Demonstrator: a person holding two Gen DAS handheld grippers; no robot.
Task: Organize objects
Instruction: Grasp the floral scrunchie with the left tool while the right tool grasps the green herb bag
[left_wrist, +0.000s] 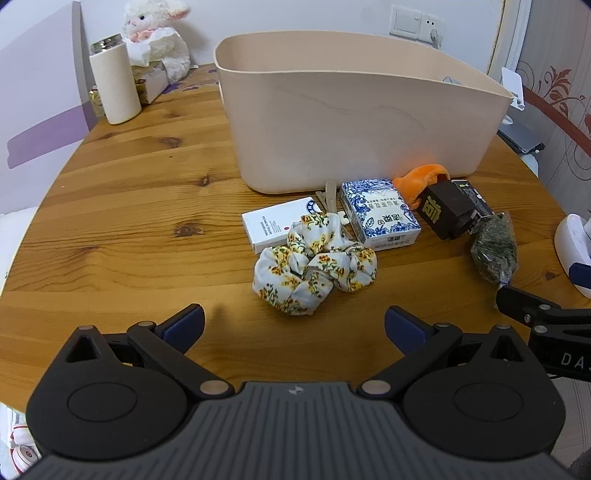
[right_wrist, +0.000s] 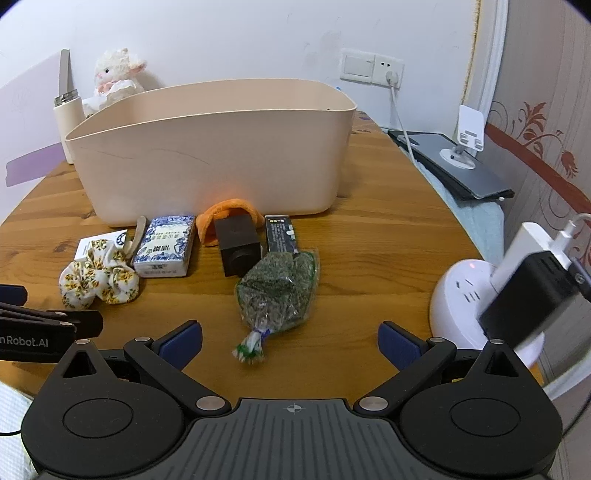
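Note:
A beige bin (left_wrist: 343, 122) (right_wrist: 207, 155) stands at the back of the wooden table. In front of it lie a floral scrunchie (left_wrist: 314, 266) (right_wrist: 98, 277), a white card box (left_wrist: 273, 225), a blue-white box (left_wrist: 380, 214) (right_wrist: 164, 245), an orange cloth (left_wrist: 421, 177) (right_wrist: 225, 210), a dark block (left_wrist: 447, 210) (right_wrist: 238, 245) and a bag of dried herbs (left_wrist: 495, 251) (right_wrist: 279, 291). My left gripper (left_wrist: 294, 326) is open and empty, just before the scrunchie. My right gripper (right_wrist: 290, 341) is open and empty, just before the herb bag.
A cream flask (left_wrist: 114, 81) and a plush lamb (left_wrist: 155, 37) stand at the back left. A white power hub with a black adapter (right_wrist: 491, 295) sits at the right edge. A laptop and phone stand (right_wrist: 461, 158) lie off the table's right.

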